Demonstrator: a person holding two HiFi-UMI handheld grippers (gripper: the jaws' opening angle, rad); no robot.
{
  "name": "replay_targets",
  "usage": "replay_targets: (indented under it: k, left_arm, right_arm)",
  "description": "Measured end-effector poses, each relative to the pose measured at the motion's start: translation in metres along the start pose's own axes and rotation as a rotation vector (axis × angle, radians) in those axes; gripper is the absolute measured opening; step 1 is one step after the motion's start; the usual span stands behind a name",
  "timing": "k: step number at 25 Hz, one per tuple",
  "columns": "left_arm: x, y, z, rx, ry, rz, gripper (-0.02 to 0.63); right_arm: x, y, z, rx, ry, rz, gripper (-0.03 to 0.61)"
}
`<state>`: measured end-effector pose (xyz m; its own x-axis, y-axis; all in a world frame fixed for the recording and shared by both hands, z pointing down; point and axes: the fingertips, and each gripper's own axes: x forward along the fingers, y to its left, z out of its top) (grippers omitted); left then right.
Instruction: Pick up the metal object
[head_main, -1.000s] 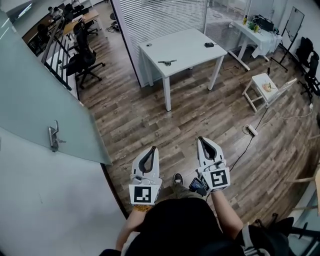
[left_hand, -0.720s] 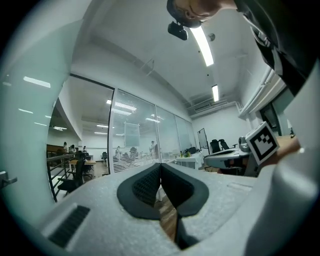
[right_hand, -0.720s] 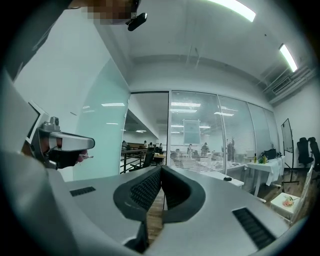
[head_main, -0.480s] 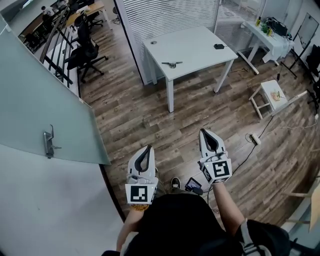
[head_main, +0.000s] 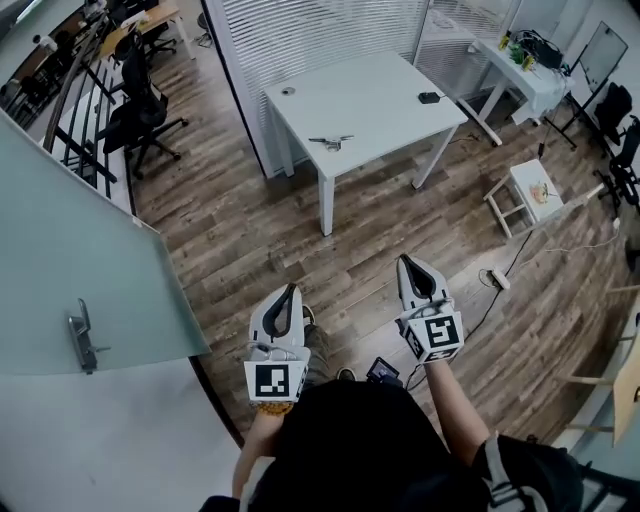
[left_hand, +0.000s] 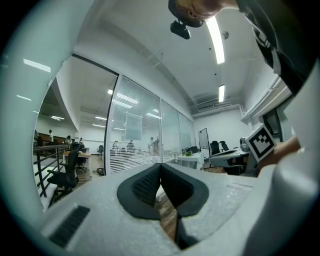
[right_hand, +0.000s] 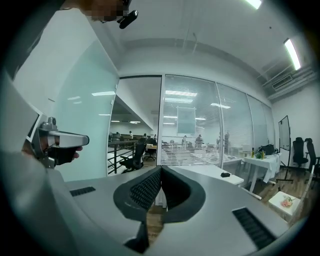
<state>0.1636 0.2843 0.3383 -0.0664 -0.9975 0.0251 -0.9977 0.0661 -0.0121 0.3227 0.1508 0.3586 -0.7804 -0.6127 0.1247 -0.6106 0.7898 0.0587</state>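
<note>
A small metal object (head_main: 331, 142) lies near the front edge of a white table (head_main: 380, 95) far ahead of me across the wooden floor. My left gripper (head_main: 291, 291) is held out level at lower centre-left, its jaws shut with nothing between them. My right gripper (head_main: 405, 263) is beside it at lower centre-right, also shut and empty. In the left gripper view the jaws (left_hand: 160, 165) meet tip to tip. The right gripper view shows the same at its jaws (right_hand: 161, 169), with the white table (right_hand: 210, 172) just beyond. Both grippers are well short of the table.
A frosted glass door (head_main: 70, 280) with a metal handle (head_main: 80, 334) stands at my left. A small dark item (head_main: 428, 97) lies on the table's right part. A white stool (head_main: 520, 195), a power strip (head_main: 493, 279), office chairs (head_main: 135, 105) and a second desk (head_main: 515, 70) surround it.
I have walked forward past the glass door, both grippers carried along level and still shut. The table sits a little nearer and further left in the head view.
</note>
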Motion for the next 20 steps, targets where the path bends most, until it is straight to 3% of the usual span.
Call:
replay_targets:
  k: [6,12,20]
  left_arm:
    - [0.075,0.07,0.003,0.009,0.018,-0.079,0.015]
    - [0.135,0.143,-0.007,-0.035,0.047,-0.127,0.015]
    - [0.21,0.174,-0.015,-0.033,0.05,-0.211,0.015]
  right_arm:
    - [0.091,-0.014,0.017,-0.023,0.045,-0.038,0.002]
    - [0.184,-0.019,0.031,-0.018,0.052,-0.076,0.002]
    - [0.25,-0.049,0.019,0.026,0.08,-0.153,0.002]
